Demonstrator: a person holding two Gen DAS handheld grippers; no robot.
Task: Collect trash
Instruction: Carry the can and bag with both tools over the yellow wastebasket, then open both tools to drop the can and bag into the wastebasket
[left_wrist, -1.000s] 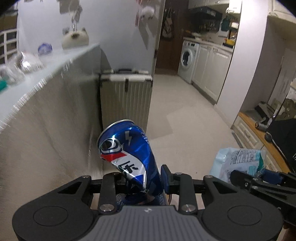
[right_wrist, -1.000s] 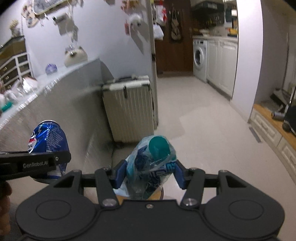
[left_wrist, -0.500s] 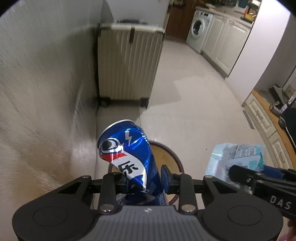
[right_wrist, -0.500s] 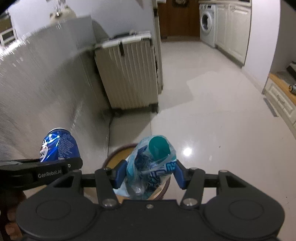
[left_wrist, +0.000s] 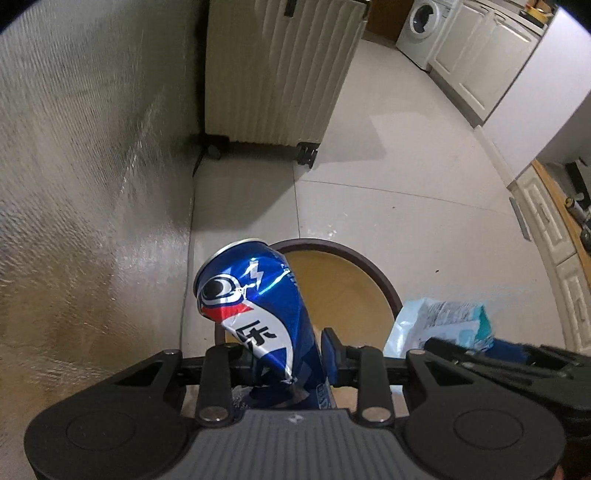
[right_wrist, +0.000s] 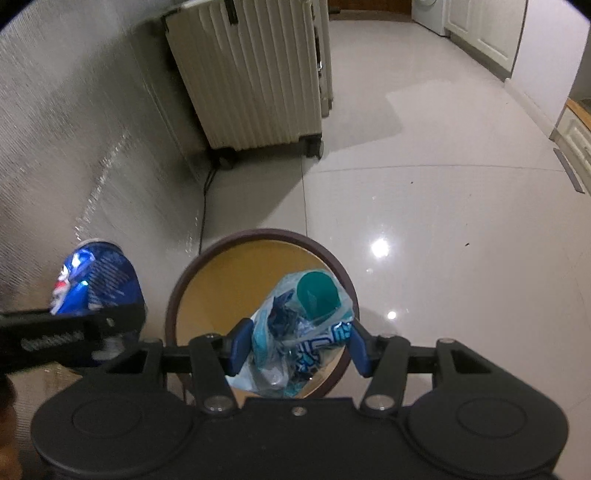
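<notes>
both grippers have tipped down from the counter over the last second, and the round bin (right_wrist: 184, 280) now lies beyond the fingers, so dropping looks next. the left gripper (left_wrist: 288, 360) is clamped on a dented blue can (left_wrist: 255, 306), just short of the bin rim. the right gripper (right_wrist: 295, 349) pinches a crumpled plastic wrapper (right_wrist: 295, 332) above the bin mouth.

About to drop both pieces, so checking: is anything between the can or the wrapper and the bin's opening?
Nothing visible. The bin is open, no lid; the wrapper hangs over it, the can over its left rim.
</notes>
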